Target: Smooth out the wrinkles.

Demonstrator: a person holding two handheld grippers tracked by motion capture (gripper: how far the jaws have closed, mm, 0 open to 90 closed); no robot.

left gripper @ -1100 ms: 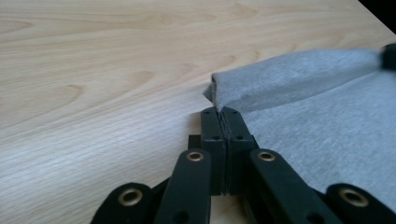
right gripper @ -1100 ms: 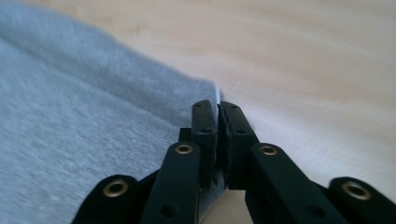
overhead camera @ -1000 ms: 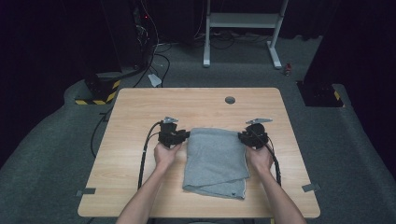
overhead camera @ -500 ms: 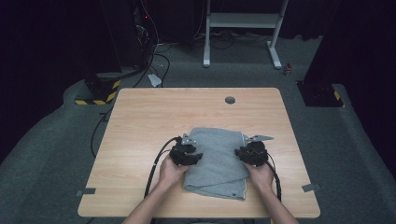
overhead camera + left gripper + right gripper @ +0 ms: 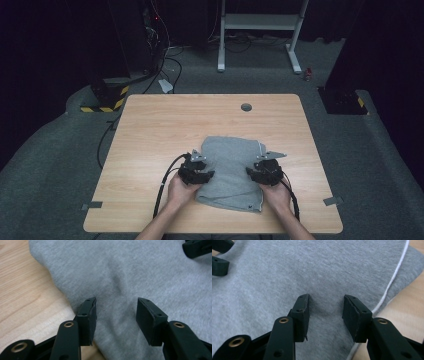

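- A folded grey garment (image 5: 231,172) lies on the near half of the wooden table (image 5: 165,120), in the high view.
- The left gripper (image 5: 116,312), jaws parted and just opening, hovers over its left edge, gripping nothing.
- The right gripper (image 5: 325,310), likewise just opening and empty, sits beside a white seam (image 5: 395,275) that its own view shows.

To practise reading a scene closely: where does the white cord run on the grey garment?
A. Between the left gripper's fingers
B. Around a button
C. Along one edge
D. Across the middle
C: in the right gripper view the white cord follows the edge of the grey garment.
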